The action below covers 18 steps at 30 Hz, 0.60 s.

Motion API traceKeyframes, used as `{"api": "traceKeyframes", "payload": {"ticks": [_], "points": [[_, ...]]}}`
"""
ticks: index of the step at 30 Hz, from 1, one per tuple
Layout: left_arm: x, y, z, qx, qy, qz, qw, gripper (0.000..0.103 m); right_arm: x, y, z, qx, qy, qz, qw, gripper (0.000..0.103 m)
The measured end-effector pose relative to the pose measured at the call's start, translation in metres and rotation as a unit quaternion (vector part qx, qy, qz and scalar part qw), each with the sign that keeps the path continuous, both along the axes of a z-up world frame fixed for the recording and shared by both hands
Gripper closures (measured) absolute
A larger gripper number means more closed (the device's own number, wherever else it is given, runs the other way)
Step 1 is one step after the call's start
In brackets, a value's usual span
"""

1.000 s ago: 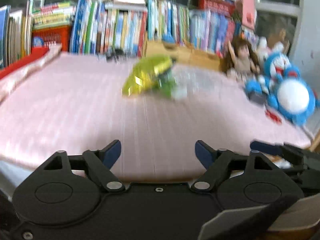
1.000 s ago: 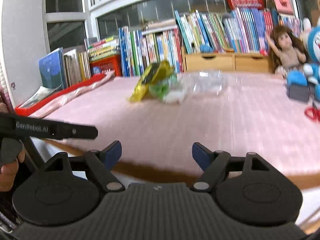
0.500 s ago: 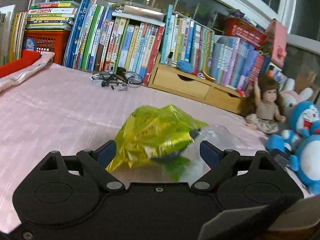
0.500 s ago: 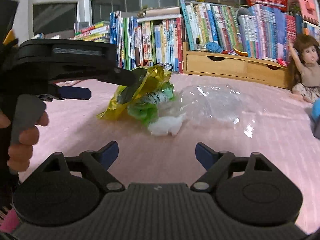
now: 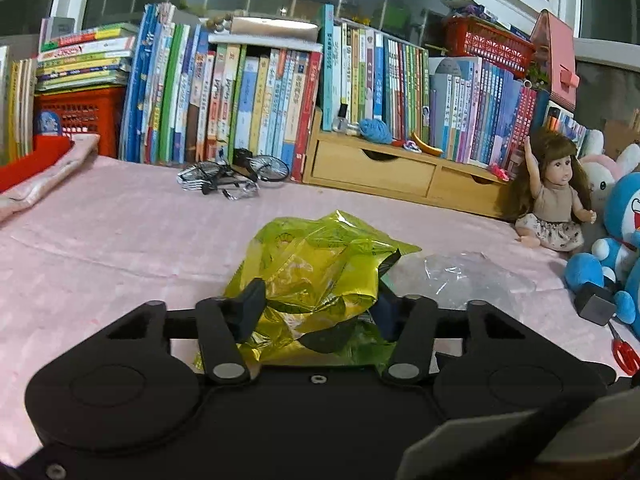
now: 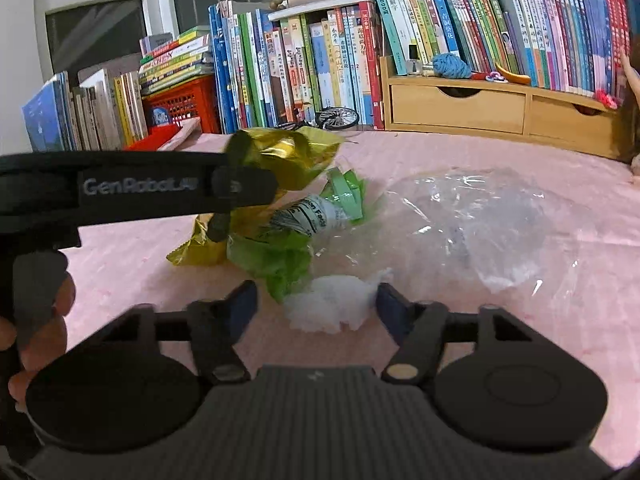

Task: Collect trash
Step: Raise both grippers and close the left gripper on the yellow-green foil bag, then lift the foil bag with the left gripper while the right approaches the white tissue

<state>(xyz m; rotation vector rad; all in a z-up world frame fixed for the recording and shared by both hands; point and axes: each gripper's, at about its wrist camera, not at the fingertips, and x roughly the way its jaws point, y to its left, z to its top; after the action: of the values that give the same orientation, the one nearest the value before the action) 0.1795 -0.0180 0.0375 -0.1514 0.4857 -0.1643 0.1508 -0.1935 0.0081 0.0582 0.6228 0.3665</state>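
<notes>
We've got the left gripper [image 5: 318,300] right down on the yellow foil wrapper [image 5: 316,264], and its two fingers look pinched in against the crinkled sides of it, so we'd call that clamped on the wrapper. In the right wrist view that same tool comes in from the left edge, with the person's hand [image 6: 38,332] wrapped around its handle.

The right gripper [image 6: 316,304] sits with its fingers apart, one either side of a white crumpled tissue [image 6: 330,306] that lies just ahead between the tips; neither finger seems to be touching it.

Just past the tissue there's a green tissue pack wrapper [image 6: 296,236], touching the yellow foil on its left. To the right of both lies a big clear plastic bag [image 6: 476,224], flat and spread wide, its near edge close to the right fingertip.

All of it sits on a pink tablecloth [image 5: 104,240]. To the left of the left gripper the cloth is open and bare for a good stretch. Further ahead there's a miniature bicycle model [image 5: 236,174], then the row of books [image 5: 256,104] and a wooden drawer box [image 5: 400,172] closing off the far edge. Off to the right of the left gripper a doll [image 5: 554,200], a blue plush toy [image 5: 616,248] and red scissors [image 5: 624,354] crowd that side.
</notes>
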Motion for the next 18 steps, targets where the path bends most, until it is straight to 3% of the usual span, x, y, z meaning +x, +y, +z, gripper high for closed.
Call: {"api": "traceKeyframes", "payload": {"ticks": [3,5,6,18], "points": [[-0.01,0.008,0.004,-0.012,-0.007,0.008,0.9999,0.057,-0.009,-0.004,0.002,0.009,-0.011,-0.007,1.0,0.048],[-0.02,0.012,0.008,-0.009,-0.027,0.01,0.9995,0.08,-0.016,-0.007,0.003,0.014,-0.013,-0.008,1.0,0.049],[-0.025,0.013,0.011,-0.001,-0.036,0.018,0.9992,0.084,-0.02,-0.008,0.004,0.014,-0.013,-0.006,1.0,0.049],[-0.087,0.033,0.015,-0.008,-0.047,0.008,0.9988,0.085,-0.079,-0.011,0.006,0.002,-0.025,0.013,1.0,0.048]]}}
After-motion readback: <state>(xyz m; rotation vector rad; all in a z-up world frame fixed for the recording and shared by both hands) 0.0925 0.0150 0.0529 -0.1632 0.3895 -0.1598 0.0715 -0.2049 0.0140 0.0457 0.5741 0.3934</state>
